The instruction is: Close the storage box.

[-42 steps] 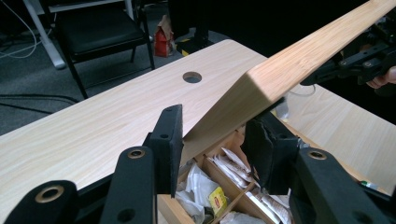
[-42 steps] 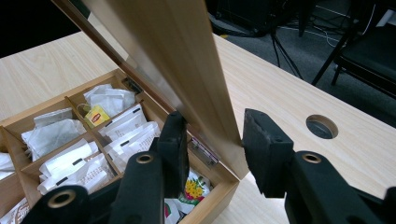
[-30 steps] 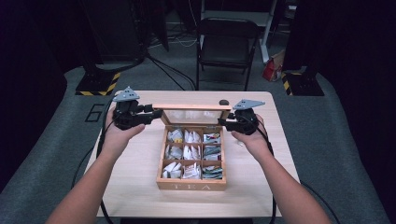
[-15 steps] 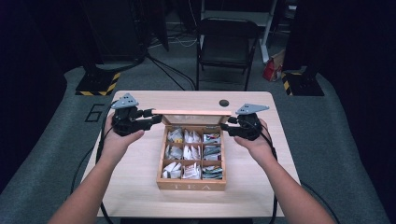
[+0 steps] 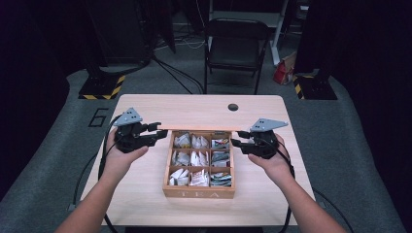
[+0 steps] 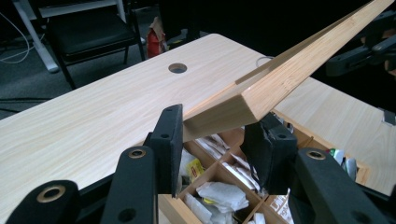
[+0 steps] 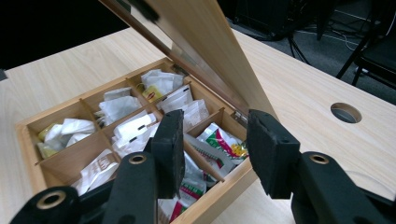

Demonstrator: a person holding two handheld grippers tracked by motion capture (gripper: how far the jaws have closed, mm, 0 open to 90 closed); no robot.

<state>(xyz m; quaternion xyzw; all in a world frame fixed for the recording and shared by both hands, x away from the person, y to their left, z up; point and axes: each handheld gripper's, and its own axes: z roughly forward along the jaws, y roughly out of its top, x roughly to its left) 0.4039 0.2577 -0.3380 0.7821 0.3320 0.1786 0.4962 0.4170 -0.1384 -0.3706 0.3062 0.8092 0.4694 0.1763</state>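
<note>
1. Hand-held gripper on the left [image 5: 160,132] first: clamped on the left corner of the lid [image 5: 204,129], one pad on each face of the wood. Pretty clear in the left gripper view, where the corner sits right between the jaws.
2. Hand-held gripper on the right [image 5: 237,143]: jaws apart, nothing pinched. Hovering just off the lid's right end, above the tea box's right-hand compartments. Close to the wood in the right gripper view, but not squeezing it.
3. Tea box [image 5: 199,193]: parked mid-counter [image 5: 194,109], a bit toward the person's side, "TEA" wall facing them. Nine compartments, all showing tea bags [image 5: 194,158].
4. Progress, best guess: opening part basically done. Lid swung up off the box and standing at the back wall, contents fully exposed. Only held up by that one corner grip though, so not settled anywhere yet.
5. Left to do, probably: either tip the lid further back until it rests by itself, or bring it back down. Can't call which from this alone. No bag touched so far.
6. Orientation: lid's long axis running left to right across the counter, parallel to the box's back wall. Free edge pointing up, near upright. Seen edge-on from the high view, so just a thin strip there.
</note>
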